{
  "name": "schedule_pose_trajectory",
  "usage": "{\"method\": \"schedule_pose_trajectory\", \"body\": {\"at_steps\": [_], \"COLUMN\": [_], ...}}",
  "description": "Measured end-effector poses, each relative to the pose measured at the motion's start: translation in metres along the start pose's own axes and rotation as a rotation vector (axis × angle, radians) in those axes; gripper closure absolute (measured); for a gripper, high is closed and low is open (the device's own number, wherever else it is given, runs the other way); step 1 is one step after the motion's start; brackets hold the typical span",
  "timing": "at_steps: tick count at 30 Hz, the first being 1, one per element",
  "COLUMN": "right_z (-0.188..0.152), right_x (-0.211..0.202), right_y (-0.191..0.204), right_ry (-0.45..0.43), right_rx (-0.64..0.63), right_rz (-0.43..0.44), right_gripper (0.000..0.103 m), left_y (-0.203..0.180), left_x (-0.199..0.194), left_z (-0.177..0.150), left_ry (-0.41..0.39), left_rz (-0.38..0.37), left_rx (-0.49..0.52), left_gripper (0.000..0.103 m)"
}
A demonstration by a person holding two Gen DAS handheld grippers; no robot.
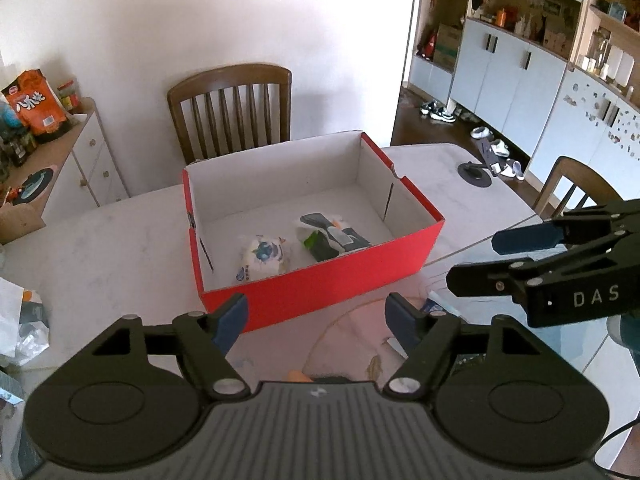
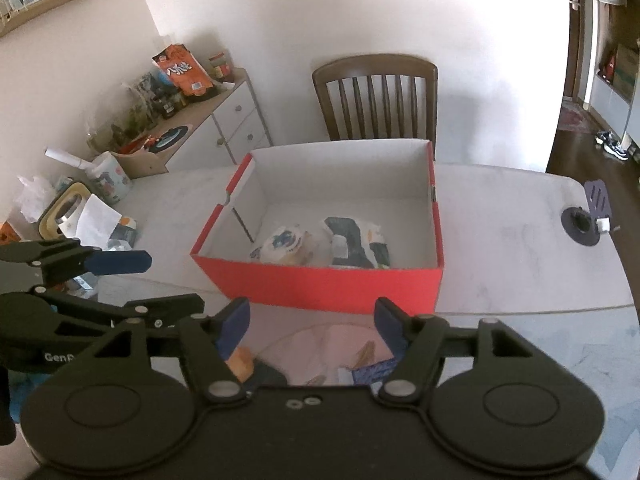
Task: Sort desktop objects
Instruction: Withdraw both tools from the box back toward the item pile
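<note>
left gripper: jaws wide, nothing held | right gripper: jaws wide, nothing held | risk: near wall of red cardboard box may be knocked by either gripper, as both are held just beside it

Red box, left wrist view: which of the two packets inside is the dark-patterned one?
The right-hand packet, white with black and green patches. The other packet, left of it in the red box, is white with a blue print.

an open red cardboard box sits on the white marble tabletop. inside it, a round white snack packet lies left of a flat white-and-dark packet. a brown wooden slatted chair stands behind the box; a white drawer cabinet stands left.
</note>
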State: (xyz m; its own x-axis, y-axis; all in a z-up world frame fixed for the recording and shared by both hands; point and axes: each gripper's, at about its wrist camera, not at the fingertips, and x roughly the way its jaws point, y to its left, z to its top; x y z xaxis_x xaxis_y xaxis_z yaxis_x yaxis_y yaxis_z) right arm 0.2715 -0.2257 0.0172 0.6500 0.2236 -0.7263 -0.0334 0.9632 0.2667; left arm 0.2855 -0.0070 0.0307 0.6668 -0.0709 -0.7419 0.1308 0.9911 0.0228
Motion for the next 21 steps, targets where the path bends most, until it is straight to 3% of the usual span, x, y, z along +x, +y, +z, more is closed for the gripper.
{"method": "schedule_pose_trajectory", "body": {"at_steps": [10,16,18,21], "right_z": [-0.032,-0.060,-0.069,-0.085], "right_x": [-0.016,-0.020,-0.021,-0.024], "right_y": [0.010,0.015,0.017,0.021], "right_ry": [-0.014,-0.015,-0.014,-0.024], "right_rx": [0.006,0.013,0.011,-0.007], "right_rz": [-0.025,-0.046,-0.052,-0.075], "right_gripper": [0.026,0.024,0.024,0.021], "left_y": [-0.001,-0.001,-0.001,0.001], "left_x": [-0.017,-0.022,-0.025,-0.029], "left_z": [-0.033,-0.052,-0.059,-0.069], "left_ry": [-0.011,-0.020,-0.034,-0.042], "left_rz": [-0.021,-0.026,-0.024,-0.017], "left_rx": [0.012,0.006,0.004,0.003], "left_gripper": [0.022,0.013,0.001,0.000]}}
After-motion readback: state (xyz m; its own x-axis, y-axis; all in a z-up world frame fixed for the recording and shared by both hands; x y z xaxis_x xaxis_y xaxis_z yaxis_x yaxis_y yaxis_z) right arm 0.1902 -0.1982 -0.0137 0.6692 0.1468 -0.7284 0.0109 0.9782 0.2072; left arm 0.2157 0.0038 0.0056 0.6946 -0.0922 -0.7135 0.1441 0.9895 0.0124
